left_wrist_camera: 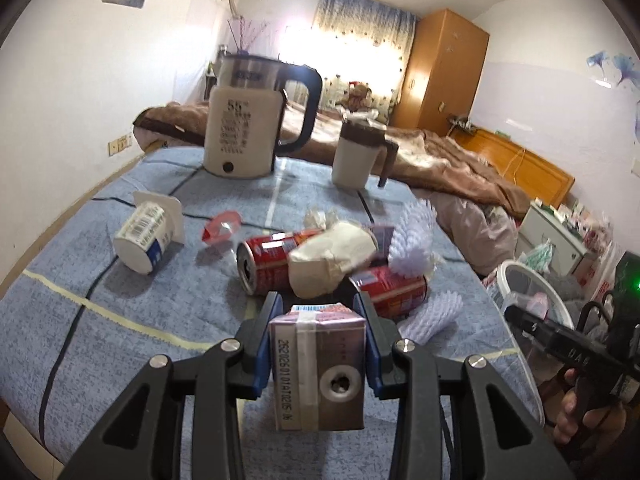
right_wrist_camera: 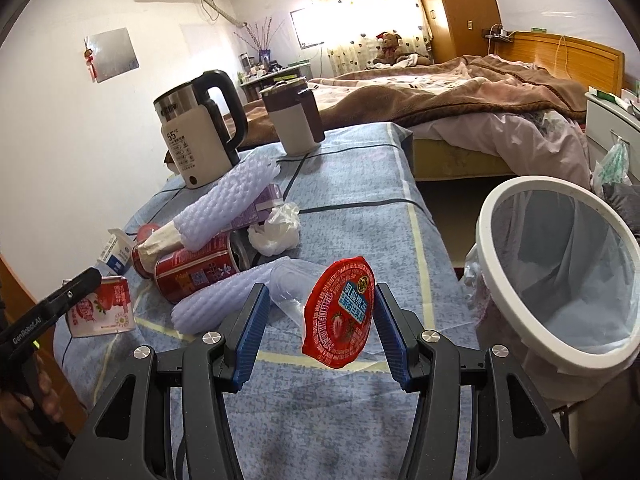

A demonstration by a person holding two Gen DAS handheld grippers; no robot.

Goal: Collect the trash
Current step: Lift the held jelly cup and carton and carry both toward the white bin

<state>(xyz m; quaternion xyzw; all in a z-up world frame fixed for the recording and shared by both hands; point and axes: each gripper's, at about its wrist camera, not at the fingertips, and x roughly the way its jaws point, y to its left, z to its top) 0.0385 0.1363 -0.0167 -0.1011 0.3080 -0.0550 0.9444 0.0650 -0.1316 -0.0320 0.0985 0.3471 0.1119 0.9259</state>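
Your left gripper (left_wrist_camera: 318,312) pinches the milk carton (left_wrist_camera: 318,364); your right gripper (right_wrist_camera: 318,316) clamps the jelly cup (right_wrist_camera: 320,304), whose loose lid (right_wrist_camera: 340,312) may snag the bin rim (right_wrist_camera: 496,216) at two o'clock.

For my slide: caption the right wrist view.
Right tongs grip a red-lidded clear cup beside the white bin.

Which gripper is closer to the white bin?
Right. The right gripper, holding a clear cup, hangs just beside the white bin; the left gripper, gripping a carton, is farther away.
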